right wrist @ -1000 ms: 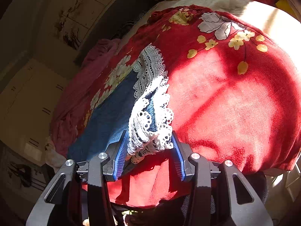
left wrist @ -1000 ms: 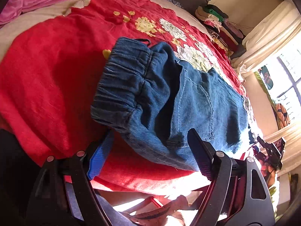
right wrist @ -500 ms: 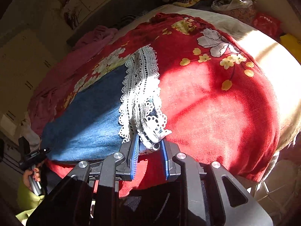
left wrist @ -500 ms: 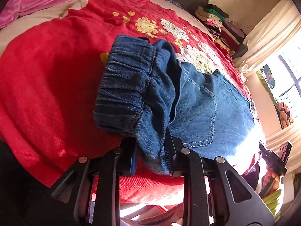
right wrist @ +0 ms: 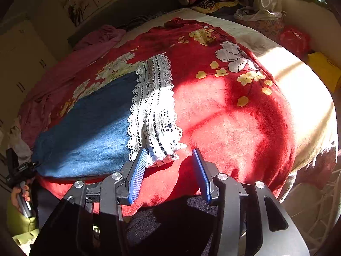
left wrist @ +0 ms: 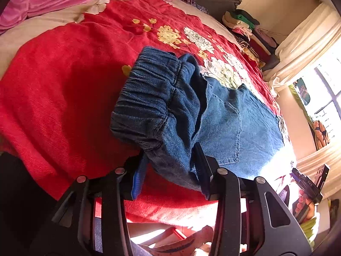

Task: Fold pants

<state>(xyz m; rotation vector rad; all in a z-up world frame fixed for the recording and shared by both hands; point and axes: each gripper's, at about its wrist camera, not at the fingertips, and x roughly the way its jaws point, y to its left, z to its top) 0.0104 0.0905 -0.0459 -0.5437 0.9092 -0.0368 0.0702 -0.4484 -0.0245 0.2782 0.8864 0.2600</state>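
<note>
Sun falls hard across the bed, where a red blanket [left wrist: 53,98] with printed flowers covers most of the mattress and the pants [left wrist: 230,115] lie flat along its near edge. Your left gripper [left wrist: 170,168] has the waistband [left wrist: 149,98] end bunched between its jaws; they are opening, yet denim is still wedged against both pads. Your right gripper [right wrist: 169,170] sits at the lace hem [right wrist: 153,115], jaws opening, and only the left pad brushes the lace; the gap itself holds just blanket.

If you lift now, the lace end will likely stay behind and the fold will go crooked, because one side is gripped and the other is loose. The waistband is thick and gathered, so a half-open left claw could let it slide out mid-lift. You might also pinch the blanket beneath the hem and drag it along. Glare near the bed edge hides the pants' border there.
</note>
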